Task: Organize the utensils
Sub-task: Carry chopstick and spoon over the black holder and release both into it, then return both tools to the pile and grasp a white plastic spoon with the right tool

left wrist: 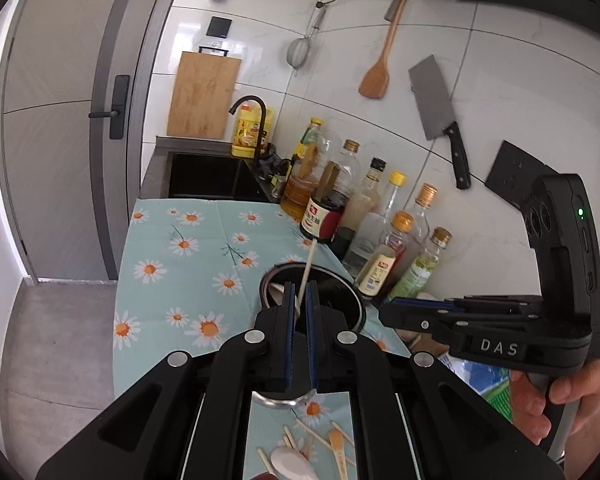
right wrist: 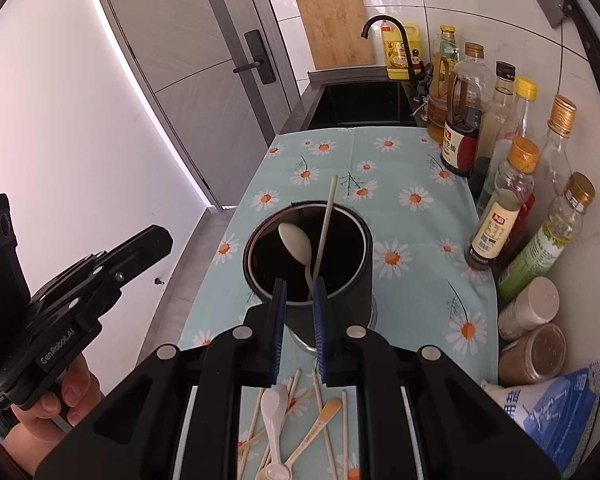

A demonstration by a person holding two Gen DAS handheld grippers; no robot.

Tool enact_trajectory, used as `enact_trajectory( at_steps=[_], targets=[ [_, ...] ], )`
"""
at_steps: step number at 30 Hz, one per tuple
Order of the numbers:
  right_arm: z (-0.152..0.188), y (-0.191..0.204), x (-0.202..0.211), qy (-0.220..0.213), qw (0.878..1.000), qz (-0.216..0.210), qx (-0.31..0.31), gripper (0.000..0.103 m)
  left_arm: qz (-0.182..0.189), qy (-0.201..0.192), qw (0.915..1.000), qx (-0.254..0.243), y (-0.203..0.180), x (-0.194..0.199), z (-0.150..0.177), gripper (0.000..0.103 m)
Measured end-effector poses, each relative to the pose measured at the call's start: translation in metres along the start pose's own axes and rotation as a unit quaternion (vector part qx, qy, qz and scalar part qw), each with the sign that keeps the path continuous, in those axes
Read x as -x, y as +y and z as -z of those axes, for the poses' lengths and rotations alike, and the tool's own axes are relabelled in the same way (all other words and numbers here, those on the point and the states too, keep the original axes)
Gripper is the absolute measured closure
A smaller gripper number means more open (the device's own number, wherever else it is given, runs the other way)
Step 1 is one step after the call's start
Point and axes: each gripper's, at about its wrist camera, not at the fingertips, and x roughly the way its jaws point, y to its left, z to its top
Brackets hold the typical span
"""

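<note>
Right tool (right wrist: pixel 300 284): held by a hand (left wrist: pixel 556 404) at its grip, angled down over the near rim of the holder; fingers a narrow gap apart, nothing between them.
Left tool (left wrist: pixel 299 292): held by a hand (right wrist: pixel 60 396) at its grip, pointing forward and down toward the holder; fingers pressed nearly together. A chopstick shows in line with the slit, but whether it is pinched cannot be told.
Loose utensils (right wrist: pixel 300 424): nearest, on the surface under the tools; chopsticks lying crossed, a white spoon (right wrist: pixel 274 404) and a wooden spoon (right wrist: pixel 320 416) among them.
Holder (right wrist: pixel 356 280): dark cylindrical cup standing upright on the daisy-print cloth (right wrist: pixel 412 200), just beyond the loose pile.
Holder contents: one pale spoon (right wrist: pixel 296 244), bowl up, and one chopstick (right wrist: pixel 326 220) leaning out past the far rim.
Bottles (right wrist: pixel 496 184): row along the wall, right of the holder.
Sink (right wrist: pixel 364 100): farthest, beyond the cloth.
</note>
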Motion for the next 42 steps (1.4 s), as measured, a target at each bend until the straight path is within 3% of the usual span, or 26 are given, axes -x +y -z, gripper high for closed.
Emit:
enact_trajectory(
  at_steps=[10, 18, 23, 38, 40, 41, 42],
  targets=[
    [0.035, 0.006, 0.011, 0.021, 1.0, -0.003, -0.021, 0.082, 0.009, 0.043, 0.9989, -0.018, -0.005, 0.024, 0.028, 0.097],
    [0.074, 0.007, 0.005, 0.06, 0.998, -0.004, -0.036, 0.081, 0.038, 0.08, 0.9961, -0.007, -0.001, 0.034, 0.062, 0.097],
    [0.098, 0.006, -0.01, 0.093, 0.995, -0.007, -0.038, 0.073, 0.045, 0.099, 0.9941, 0.005, 0.003, 0.039, 0.084, 0.097],
    [0.141, 0.009, -0.07, 0.191, 0.98, -0.049, -0.029, 0.072, 0.055, 0.166, 0.983, 0.057, 0.027, 0.056, 0.156, 0.097],
    [0.141, 0.009, -0.077, 0.197, 0.978, -0.059, -0.029, 0.07, 0.055, 0.168, 0.9823, 0.061, 0.029, 0.059, 0.161, 0.077],
    [0.141, 0.009, -0.082, 0.202, 0.977, -0.064, -0.027, 0.064, 0.057, 0.169, 0.9818, 0.064, 0.03, 0.06, 0.164, 0.062],
    [0.141, 0.01, -0.087, 0.207, 0.976, -0.066, -0.027, 0.063, 0.062, 0.17, 0.9814, 0.066, 0.03, 0.061, 0.166, 0.062]
  ],
)
